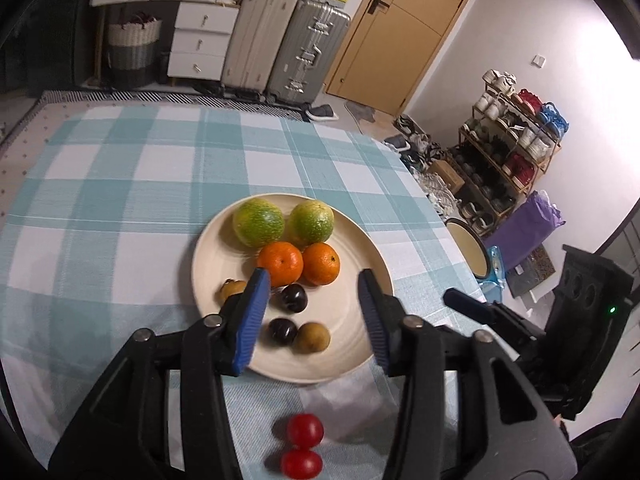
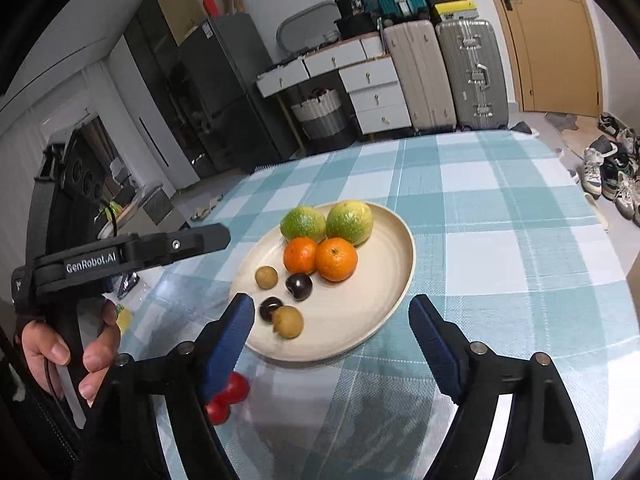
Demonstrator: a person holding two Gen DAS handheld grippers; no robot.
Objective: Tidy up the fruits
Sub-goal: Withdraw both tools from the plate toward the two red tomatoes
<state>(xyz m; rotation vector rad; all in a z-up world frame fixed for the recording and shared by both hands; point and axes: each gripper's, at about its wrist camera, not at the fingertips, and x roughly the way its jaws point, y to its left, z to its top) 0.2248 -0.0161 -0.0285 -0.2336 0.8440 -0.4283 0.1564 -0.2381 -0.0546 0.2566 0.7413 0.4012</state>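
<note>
A cream plate [image 1: 344, 320] [image 2: 384, 280] on the checked tablecloth holds two green citrus fruits [image 1: 258, 222] [image 2: 302, 224], two oranges [image 1: 280, 262] [image 2: 336, 258], two dark plums [image 1: 293, 298] [image 2: 299, 286] and two brown longans [image 1: 312, 337] [image 2: 288, 321]. Two red tomatoes [image 1: 305, 431] [image 2: 236, 390] lie on the cloth just in front of the plate. My left gripper [image 1: 312, 284] is open and empty above the plate's near half. My right gripper [image 2: 332, 308] is open and empty over the plate's near edge; its left finger partly hides the tomatoes.
The table's right edge [image 1: 440, 216] drops to a floor with a shoe rack [image 1: 508, 152] and a purple bag. Suitcases [image 1: 308, 52], white drawers and a door stand beyond the far edge. The other gripper and hand [image 2: 100, 264] sit left of the plate.
</note>
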